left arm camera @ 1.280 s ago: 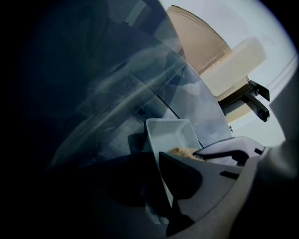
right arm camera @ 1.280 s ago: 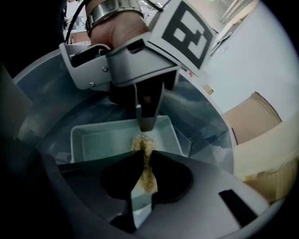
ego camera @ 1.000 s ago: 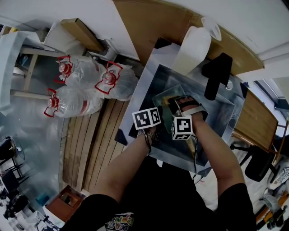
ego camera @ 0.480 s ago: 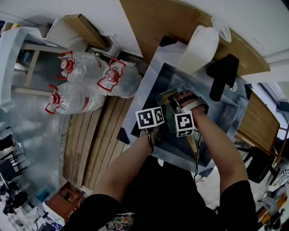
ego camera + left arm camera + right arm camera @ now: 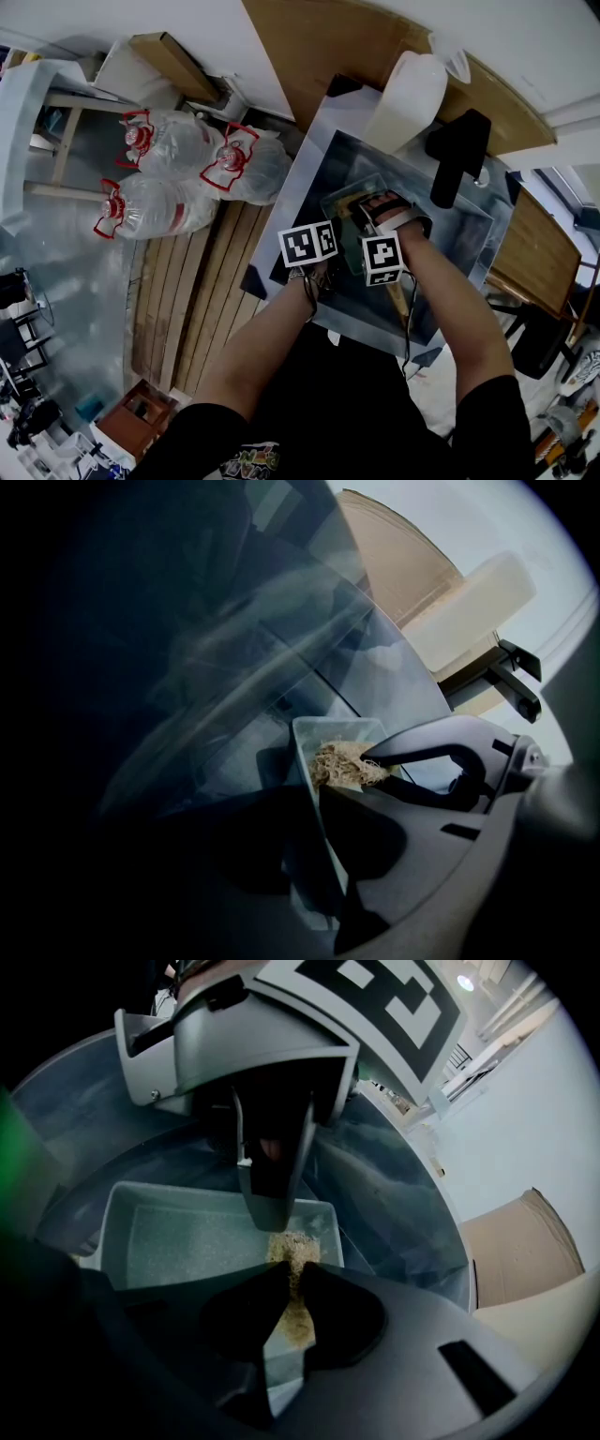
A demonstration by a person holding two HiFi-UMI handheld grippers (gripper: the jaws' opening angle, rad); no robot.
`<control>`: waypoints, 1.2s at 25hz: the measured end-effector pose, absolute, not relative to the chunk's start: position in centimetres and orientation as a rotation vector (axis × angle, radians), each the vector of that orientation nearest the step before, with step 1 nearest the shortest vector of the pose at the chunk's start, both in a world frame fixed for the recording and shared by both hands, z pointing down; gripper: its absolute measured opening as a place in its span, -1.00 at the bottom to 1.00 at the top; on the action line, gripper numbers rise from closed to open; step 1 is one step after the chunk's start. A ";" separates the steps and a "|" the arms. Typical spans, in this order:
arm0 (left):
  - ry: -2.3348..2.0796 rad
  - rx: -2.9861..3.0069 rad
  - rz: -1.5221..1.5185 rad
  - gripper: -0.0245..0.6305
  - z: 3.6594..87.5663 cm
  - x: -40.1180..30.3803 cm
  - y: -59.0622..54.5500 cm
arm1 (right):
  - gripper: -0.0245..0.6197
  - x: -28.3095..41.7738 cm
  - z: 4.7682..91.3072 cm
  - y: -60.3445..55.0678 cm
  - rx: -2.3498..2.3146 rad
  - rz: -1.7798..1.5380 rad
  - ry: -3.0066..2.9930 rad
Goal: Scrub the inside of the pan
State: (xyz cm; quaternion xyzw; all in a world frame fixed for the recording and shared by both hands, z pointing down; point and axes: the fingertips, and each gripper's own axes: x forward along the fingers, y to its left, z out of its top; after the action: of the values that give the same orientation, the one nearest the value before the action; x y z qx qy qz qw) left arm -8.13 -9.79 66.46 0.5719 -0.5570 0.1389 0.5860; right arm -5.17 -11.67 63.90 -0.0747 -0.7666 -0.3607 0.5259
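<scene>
Both forearms reach down from the bottom of the head view, with the 2 marker cubes side by side over a steel sink (image 5: 457, 239). The left gripper (image 5: 314, 808) has its jaws closed on 1 side wall of the pan (image 5: 343, 202), with 1 jaw inside the wall and 1 outside. The pan is a clear, pale rectangular dish standing in the sink basin, just ahead of the cubes. The right gripper (image 5: 292, 1274) points steeply down into the pan. Its jaws are pinched almost together on a tan, fibrous scrubber (image 5: 292, 1246), which hangs between the tips at the pan's floor, close to the wall the left gripper holds. The 2 grippers' tips stand just beside each other there. The rest of the pan's floor looks bare and faintly speckled.

Beyond the pan, a black faucet (image 5: 455, 155) stands over the far side of the basin. A white plastic jug (image 5: 410, 94) sits beside it at the sink's far edge, with a brown board (image 5: 319, 42) behind.

Off to the left, well apart from the sink, wooden planks (image 5: 192, 291) lie on the floor. Past them are 3 large clear water bottles (image 5: 155, 211) with red handles — 2 in a row, 1 nearer.
</scene>
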 end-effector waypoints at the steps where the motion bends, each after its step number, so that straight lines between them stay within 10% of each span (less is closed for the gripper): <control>1: -1.299 1.334 0.324 -0.63 66.5 -8.1 -9.8 | -0.74 -5.0 63.9 -11.5 -0.182 -0.860 -1.834; 30: -1.308 1.333 0.310 -0.63 66.7 -8.2 -9.8 | -0.74 1.8 63.9 -6.0 -0.307 -0.794 -1.799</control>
State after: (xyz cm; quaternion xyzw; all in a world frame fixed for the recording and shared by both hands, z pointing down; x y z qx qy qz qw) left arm -8.16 -9.82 66.65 0.5714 -0.5605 0.1327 0.5845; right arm 1.77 -5.95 63.85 -0.1294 -0.7582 -0.3345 0.5445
